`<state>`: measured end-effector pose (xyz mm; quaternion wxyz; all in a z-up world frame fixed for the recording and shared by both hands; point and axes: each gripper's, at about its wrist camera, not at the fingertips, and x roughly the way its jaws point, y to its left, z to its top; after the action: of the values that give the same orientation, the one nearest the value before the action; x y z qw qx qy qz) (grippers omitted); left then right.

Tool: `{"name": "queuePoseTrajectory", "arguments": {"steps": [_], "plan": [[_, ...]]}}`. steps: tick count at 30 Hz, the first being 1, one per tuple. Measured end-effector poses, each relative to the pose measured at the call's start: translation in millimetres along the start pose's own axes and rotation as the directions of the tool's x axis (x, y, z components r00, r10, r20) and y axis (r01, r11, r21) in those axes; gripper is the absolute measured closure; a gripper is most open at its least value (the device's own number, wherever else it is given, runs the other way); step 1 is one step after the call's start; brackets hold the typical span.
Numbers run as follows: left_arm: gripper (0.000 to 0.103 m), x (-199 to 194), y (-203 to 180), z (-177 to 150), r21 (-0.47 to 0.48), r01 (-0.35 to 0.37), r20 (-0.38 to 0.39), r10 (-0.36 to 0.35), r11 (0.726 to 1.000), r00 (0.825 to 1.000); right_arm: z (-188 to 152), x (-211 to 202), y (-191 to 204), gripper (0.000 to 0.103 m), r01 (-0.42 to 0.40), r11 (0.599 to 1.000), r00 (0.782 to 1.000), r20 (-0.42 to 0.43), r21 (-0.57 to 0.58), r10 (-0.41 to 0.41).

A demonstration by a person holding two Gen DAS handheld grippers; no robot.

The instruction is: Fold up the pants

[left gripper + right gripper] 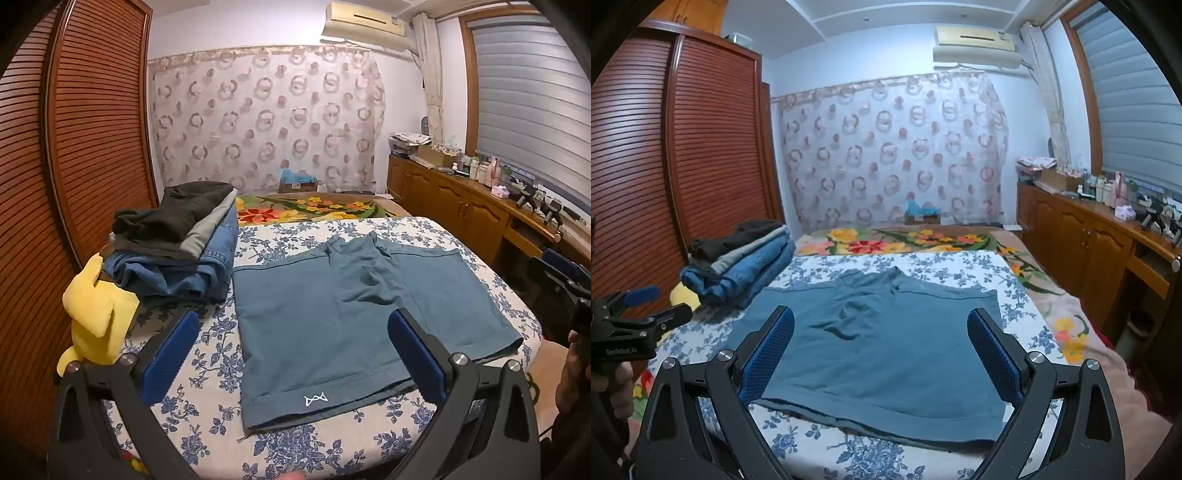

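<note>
Teal shorts (332,314) are laid flat and unfolded on the bed (207,369), on a blue-flowered sheet, waistband toward the far end and leg hems toward the cameras. A small white logo is seen on the near hem in the left wrist view.

Left gripper (295,354) is held above the near left part of the shorts, fingers (173,354) spread wide, nothing between them. Its left finger is seen over bare sheet, its right finger over the gap between the two legs. No contact with the cloth is seen.

Right gripper (882,350) is held over the near middle of the shorts, fingers (993,354) wide apart and empty; cloth is framed between both fingers but lies below, not pinched.

A stack of folded clothes (177,247), jeans under grey and dark items, is placed on the bed just left of the shorts. A yellow cloth (96,314) lies near that stack.
</note>
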<state>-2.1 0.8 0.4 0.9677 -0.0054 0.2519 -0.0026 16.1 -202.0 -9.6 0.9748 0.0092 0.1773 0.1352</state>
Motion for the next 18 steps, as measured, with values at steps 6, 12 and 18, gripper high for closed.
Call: {"name": "queuePoseTrajectory", "arguments": {"steps": [6, 12, 18], "plan": [[0.000, -2.8, -0.7, 0.5, 0.000, 0.002, -0.003, -0.002, 1.000, 1.000, -0.8, 1.1, 1.3, 0.007, 0.000, 1.000, 1.000, -0.008, -0.001, 0.000], [0.000, -2.8, 0.2, 2.3, -0.010, 0.004, -0.010, -0.004, 1.000, 1.000, -1.8, 2.0, 2.8, 0.007, 0.005, 1.000, 1.000, -0.008, -0.006, -0.005], [0.000, -4.1, -2.4, 3.0, -0.007, 0.004, -0.006, -0.004, 1.000, 1.000, -1.2, 2.4, 0.7, 0.007, 0.002, 1.000, 1.000, -0.009, -0.004, -0.002]]}}
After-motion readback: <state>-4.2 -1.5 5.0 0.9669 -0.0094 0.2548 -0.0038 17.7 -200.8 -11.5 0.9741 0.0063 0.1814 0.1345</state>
